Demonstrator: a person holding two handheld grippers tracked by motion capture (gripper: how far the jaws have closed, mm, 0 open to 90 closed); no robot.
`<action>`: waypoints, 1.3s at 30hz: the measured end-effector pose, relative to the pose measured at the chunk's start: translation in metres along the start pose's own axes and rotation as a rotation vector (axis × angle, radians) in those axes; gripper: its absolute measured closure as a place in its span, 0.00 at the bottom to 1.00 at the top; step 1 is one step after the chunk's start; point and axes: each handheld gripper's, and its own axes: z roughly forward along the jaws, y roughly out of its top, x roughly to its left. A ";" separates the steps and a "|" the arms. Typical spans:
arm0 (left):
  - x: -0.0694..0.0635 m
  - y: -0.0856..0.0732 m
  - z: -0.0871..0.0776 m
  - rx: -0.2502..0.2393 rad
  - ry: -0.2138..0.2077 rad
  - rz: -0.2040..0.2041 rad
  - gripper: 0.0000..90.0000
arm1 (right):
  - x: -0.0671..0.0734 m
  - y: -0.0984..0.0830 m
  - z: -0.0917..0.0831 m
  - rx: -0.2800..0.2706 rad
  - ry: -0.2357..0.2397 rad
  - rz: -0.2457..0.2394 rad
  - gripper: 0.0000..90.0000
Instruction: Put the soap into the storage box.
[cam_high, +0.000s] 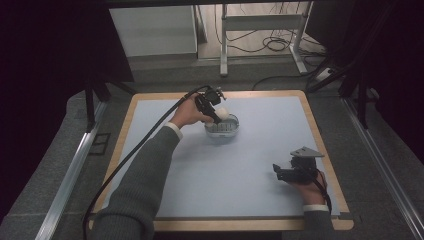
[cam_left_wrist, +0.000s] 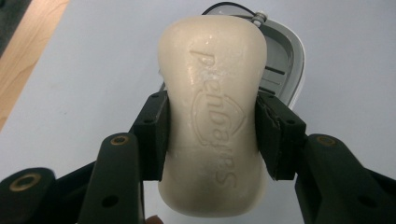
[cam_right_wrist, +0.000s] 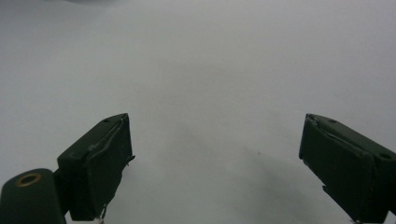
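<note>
A cream bar of soap (cam_left_wrist: 212, 112) with raised lettering sits clamped between the black pads of my left gripper (cam_left_wrist: 212, 135), which is shut on it. In the high view the left gripper (cam_high: 218, 116) holds the soap (cam_high: 223, 113) just over the grey soap dish (cam_high: 222, 131) near the table's far middle. The dish (cam_left_wrist: 285, 65) shows behind the soap in the left gripper view. My right gripper (cam_high: 278, 171) rests at the near right of the table, jaws wide apart and nothing between them (cam_right_wrist: 215, 163).
The pale blue mat (cam_high: 240, 170) covers a wooden-edged table (cam_high: 125, 130). Beyond the far edge stand a metal desk frame (cam_high: 260, 30) and loose cables (cam_high: 272, 45) on the floor. Dark curtains flank both sides.
</note>
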 end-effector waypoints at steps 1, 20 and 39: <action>-0.001 0.002 0.002 0.009 -0.002 0.009 0.55 | 0.000 0.000 0.000 0.001 -0.001 0.000 0.10; -0.007 0.005 0.025 0.011 -0.013 0.068 0.55 | -0.003 -0.001 -0.001 0.002 -0.010 0.003 0.10; -0.013 0.003 0.012 -0.073 -0.023 0.083 0.44 | -0.002 -0.001 0.001 0.007 -0.006 -0.006 0.10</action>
